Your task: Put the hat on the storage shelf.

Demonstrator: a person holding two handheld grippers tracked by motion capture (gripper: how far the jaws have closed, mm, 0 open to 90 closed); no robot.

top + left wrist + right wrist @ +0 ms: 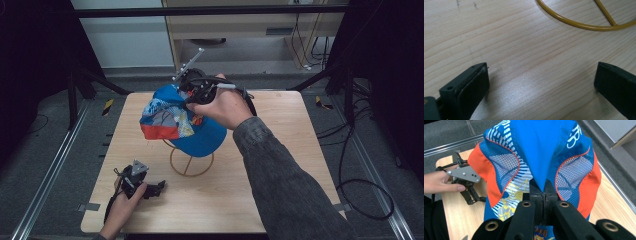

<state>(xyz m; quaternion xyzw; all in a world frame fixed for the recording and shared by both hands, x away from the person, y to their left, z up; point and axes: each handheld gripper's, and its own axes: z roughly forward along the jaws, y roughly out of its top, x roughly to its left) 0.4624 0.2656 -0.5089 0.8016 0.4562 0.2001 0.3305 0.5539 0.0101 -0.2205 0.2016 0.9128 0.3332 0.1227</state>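
A blue cap (176, 125) with orange panels, mesh and printed patches sits over a yellow wire stand (191, 168) at the middle of the wooden table (285, 165). My right gripper (194, 93) is at the cap's far top side. In the right gripper view the cap (539, 150) hangs in front and my right gripper (543, 191) is shut on a pinched fold of its blue fabric. My left gripper (158, 189) rests low at the table's front left, held by a hand. Its jaws stand wide apart over bare wood, left gripper (541, 75) open, with the stand's ring (584, 25) just beyond.
Black frame legs (75, 85) stand at both far corners of the table. Cables (365, 195) lie on the floor to the right. A pale cabinet (240, 25) is behind the table. The person's right sleeve (285, 180) crosses the table's right half.
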